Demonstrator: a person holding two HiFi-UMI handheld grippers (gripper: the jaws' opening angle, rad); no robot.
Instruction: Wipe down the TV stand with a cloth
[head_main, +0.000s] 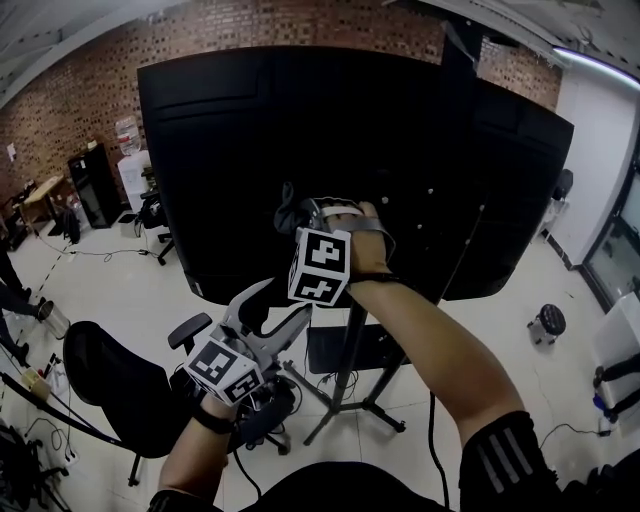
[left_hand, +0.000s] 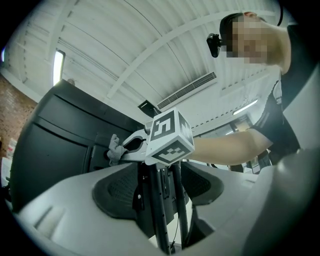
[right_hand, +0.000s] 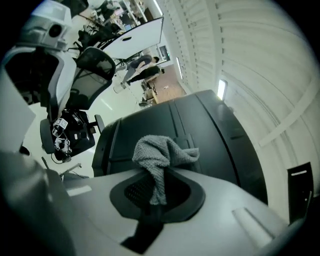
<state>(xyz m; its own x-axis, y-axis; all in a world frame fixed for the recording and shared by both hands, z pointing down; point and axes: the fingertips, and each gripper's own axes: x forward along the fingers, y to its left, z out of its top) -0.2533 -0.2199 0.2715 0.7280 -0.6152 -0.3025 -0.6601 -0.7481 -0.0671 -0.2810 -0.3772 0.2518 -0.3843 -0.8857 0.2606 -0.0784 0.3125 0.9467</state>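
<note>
A big black TV (head_main: 300, 130) shows its back and stands on a black pole stand with splayed legs (head_main: 345, 390). My right gripper (head_main: 297, 215) is shut on a grey cloth (head_main: 288, 213), (right_hand: 162, 155) and holds it against the TV's back panel (right_hand: 200, 130). In the left gripper view the same cloth (left_hand: 115, 149) pokes out beyond the right gripper's marker cube (left_hand: 170, 137). My left gripper (head_main: 278, 308) hangs lower and to the left, open and holding nothing. The stand's pole (left_hand: 162, 210) rises just beyond its jaws.
A black office chair (head_main: 110, 390) sits close at the lower left, another chair (head_main: 155, 215) farther back. A small round stool (head_main: 548, 322) is on the white floor at the right. Cables trail across the floor. A brick wall (head_main: 90, 90) runs behind the TV.
</note>
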